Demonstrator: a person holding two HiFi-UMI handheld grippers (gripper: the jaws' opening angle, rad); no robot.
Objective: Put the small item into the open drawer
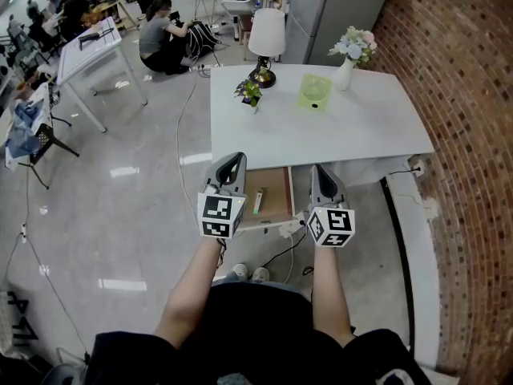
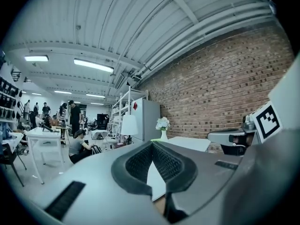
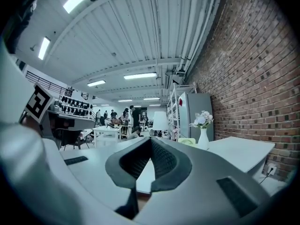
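Observation:
Under the white table [image 1: 361, 127] a wooden drawer [image 1: 276, 184] stands pulled out. A small green-and-white item [image 1: 257, 201] lies inside it near its left side. My left gripper [image 1: 232, 161] hangs in front of the drawer's left edge, its pads together with nothing between them [image 2: 152, 144]. My right gripper [image 1: 322, 171] is level with it, just right of the drawer, jaws also shut and empty [image 3: 151, 142]. Both point level toward the table. The drawer's front part is hidden behind the marker cubes.
On the table stand a white lamp [image 1: 267, 38], a small potted plant [image 1: 250, 92], a green container [image 1: 314, 92] and a vase of flowers [image 1: 350, 54]. A brick wall [image 1: 465, 95] runs along the right. A person [image 1: 160, 34] sits on the floor far back.

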